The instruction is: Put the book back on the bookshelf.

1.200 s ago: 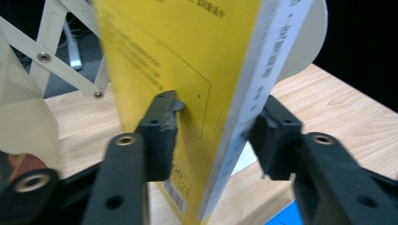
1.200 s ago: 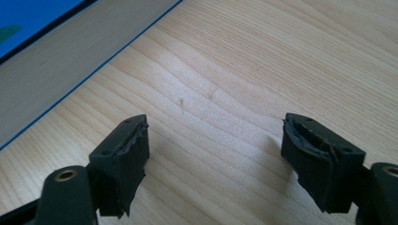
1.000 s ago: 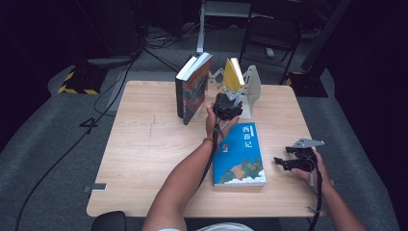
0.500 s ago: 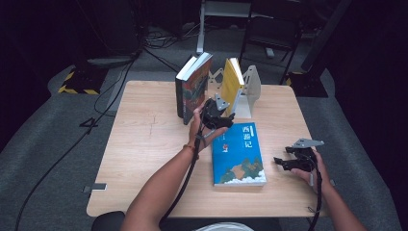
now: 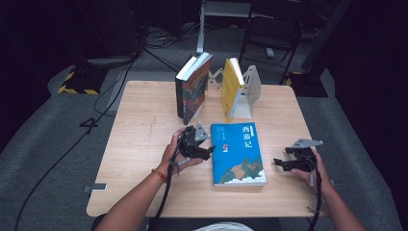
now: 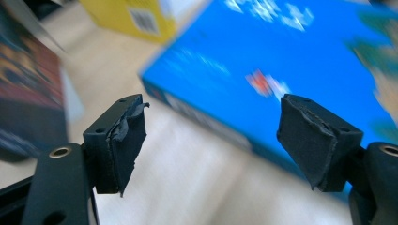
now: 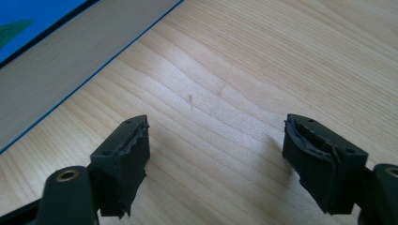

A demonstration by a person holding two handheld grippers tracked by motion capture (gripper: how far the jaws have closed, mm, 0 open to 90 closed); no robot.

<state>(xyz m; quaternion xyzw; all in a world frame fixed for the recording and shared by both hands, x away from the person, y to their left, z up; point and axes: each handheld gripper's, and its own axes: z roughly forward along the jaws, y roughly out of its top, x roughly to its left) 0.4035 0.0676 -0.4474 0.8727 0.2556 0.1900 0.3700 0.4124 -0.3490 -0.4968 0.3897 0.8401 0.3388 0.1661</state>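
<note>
A blue book lies flat on the wooden table, its cover also large in the left gripper view. My left gripper hovers just left of the book's left edge, open, nothing between its pads. My right gripper rests low over the table to the right of the book, open and empty; the book's page edge runs past it in the right gripper view. A dark book and a yellow book stand upright at the back, the yellow one leaning on a grey bookend.
Bare wood spreads over the table's left half and along the front edge. Dark floor with cables and a chair lies beyond the back edge.
My left gripper has drawn back from the yellow book at the rear toward me and to the left, ending beside the blue book's left edge. The right gripper has stayed put.
</note>
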